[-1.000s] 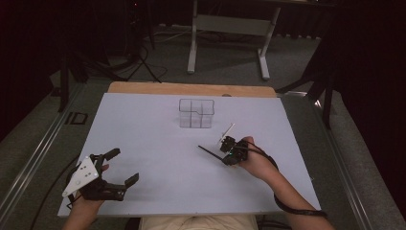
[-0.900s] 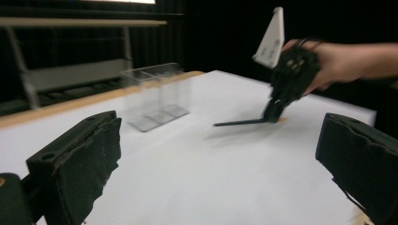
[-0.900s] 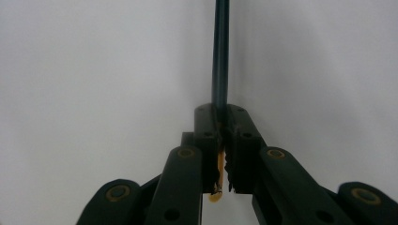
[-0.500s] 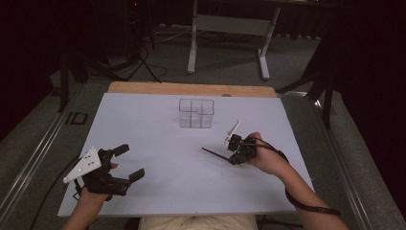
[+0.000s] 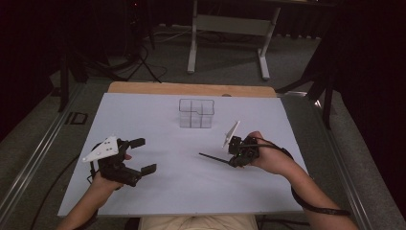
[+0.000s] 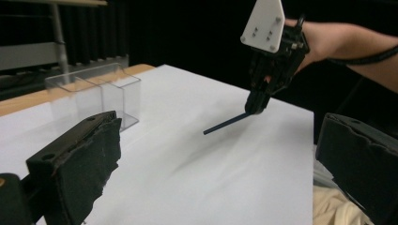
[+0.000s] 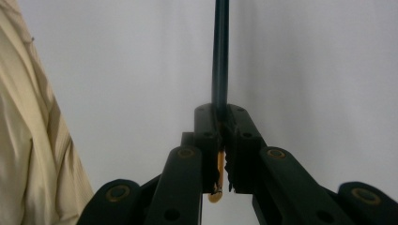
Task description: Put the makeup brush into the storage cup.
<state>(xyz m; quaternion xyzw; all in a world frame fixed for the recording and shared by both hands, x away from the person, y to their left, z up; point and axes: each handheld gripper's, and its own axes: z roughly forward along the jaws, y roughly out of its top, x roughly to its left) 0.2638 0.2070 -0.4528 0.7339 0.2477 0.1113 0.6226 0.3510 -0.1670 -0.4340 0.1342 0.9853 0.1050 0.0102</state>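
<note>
Work surface: a rectangular table [image 5: 158, 191] covered by a white sheet, with a strip of bare wood [image 5: 191, 89] exposed along the 12 o'clock edge. One item rests directly on the sheet: a clear plastic box [image 5: 196, 113] with inner dividers forming compartments, upright, placed toward 12 o'clock of the table's centre and near the far edge. In the left gripper view the box [image 6: 96, 96] appears see-through.
</note>
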